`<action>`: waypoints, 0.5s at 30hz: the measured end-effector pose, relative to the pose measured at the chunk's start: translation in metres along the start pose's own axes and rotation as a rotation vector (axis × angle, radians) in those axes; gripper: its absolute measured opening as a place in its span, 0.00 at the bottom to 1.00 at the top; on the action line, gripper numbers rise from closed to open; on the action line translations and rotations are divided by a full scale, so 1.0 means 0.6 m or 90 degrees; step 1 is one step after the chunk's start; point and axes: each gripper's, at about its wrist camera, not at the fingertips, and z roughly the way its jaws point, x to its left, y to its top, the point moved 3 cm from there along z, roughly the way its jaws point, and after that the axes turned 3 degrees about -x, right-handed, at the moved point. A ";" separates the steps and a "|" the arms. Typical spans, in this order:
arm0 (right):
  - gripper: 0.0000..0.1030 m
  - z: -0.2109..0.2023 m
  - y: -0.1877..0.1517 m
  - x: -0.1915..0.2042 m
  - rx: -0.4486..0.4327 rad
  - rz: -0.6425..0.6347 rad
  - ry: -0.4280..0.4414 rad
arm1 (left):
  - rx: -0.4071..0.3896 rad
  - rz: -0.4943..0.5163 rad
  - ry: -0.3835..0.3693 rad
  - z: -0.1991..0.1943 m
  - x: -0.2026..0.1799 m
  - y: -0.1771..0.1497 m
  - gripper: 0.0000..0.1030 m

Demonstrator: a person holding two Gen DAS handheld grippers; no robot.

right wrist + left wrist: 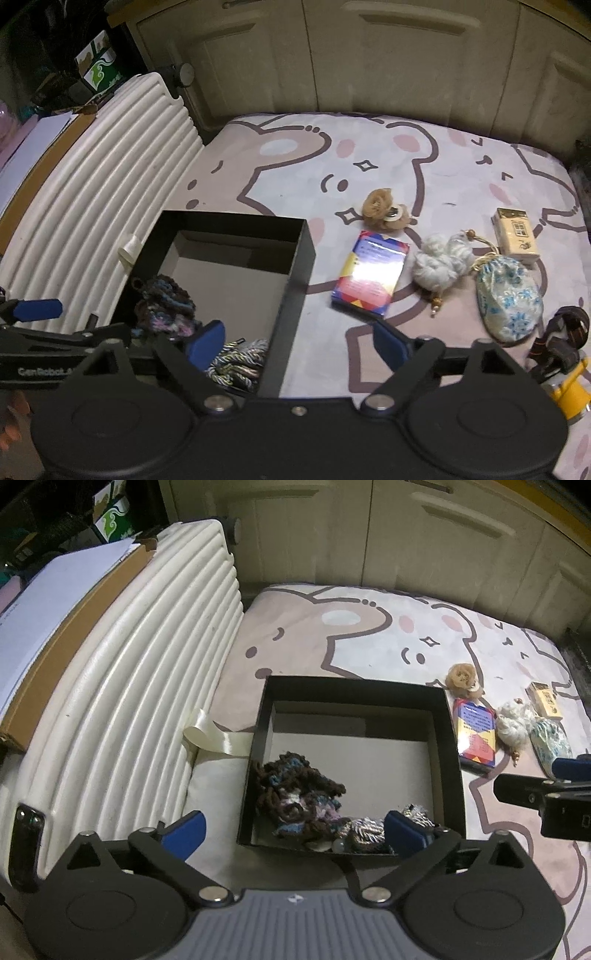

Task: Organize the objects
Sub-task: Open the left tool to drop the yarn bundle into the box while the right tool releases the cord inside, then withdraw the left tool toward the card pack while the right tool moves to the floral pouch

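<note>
A black open box sits on a bear-print mat. It holds a dark crocheted item and a striped braided item. My left gripper is open and empty over the box's near edge. My right gripper is open and empty over the box's right wall. On the mat right of the box lie a colourful card box, a white fluffy piece, a blue-flowered pouch, a tan flower clip and a yellow pack.
A white ribbed suitcase lies left of the box, with a cardboard box and paper on it. Cream cabinet doors stand behind the mat. A headlamp and a yellow object sit at the right edge.
</note>
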 end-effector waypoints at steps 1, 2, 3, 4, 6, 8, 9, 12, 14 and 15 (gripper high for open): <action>0.97 -0.001 -0.002 -0.001 -0.003 -0.003 0.000 | 0.001 -0.002 -0.001 0.000 0.000 -0.001 1.00; 0.98 -0.003 -0.003 -0.002 -0.005 -0.006 0.001 | 0.002 -0.004 0.000 -0.001 0.000 -0.001 1.00; 0.99 -0.004 -0.004 -0.002 -0.005 -0.009 0.003 | 0.002 -0.007 0.002 -0.001 0.001 -0.002 1.00; 1.00 -0.004 -0.006 -0.003 -0.004 -0.011 0.005 | 0.002 -0.010 0.004 -0.002 0.001 -0.002 1.00; 1.00 -0.005 -0.009 -0.003 -0.003 -0.020 0.004 | 0.002 -0.014 0.007 -0.003 0.001 -0.003 1.00; 1.00 -0.006 -0.011 -0.002 -0.004 -0.030 -0.001 | 0.002 -0.014 0.009 -0.003 0.001 -0.003 1.00; 1.00 -0.007 -0.012 -0.003 -0.005 -0.033 -0.003 | 0.002 -0.013 0.009 -0.003 0.001 -0.003 1.00; 1.00 -0.009 -0.012 -0.007 -0.007 -0.030 -0.005 | 0.004 -0.014 0.008 -0.002 0.000 -0.003 1.00; 1.00 -0.009 -0.013 -0.011 -0.007 -0.027 -0.007 | 0.004 -0.017 0.008 -0.003 0.000 -0.003 1.00; 1.00 -0.009 -0.013 -0.014 -0.006 -0.025 -0.010 | 0.002 -0.018 0.009 -0.003 0.000 -0.002 1.00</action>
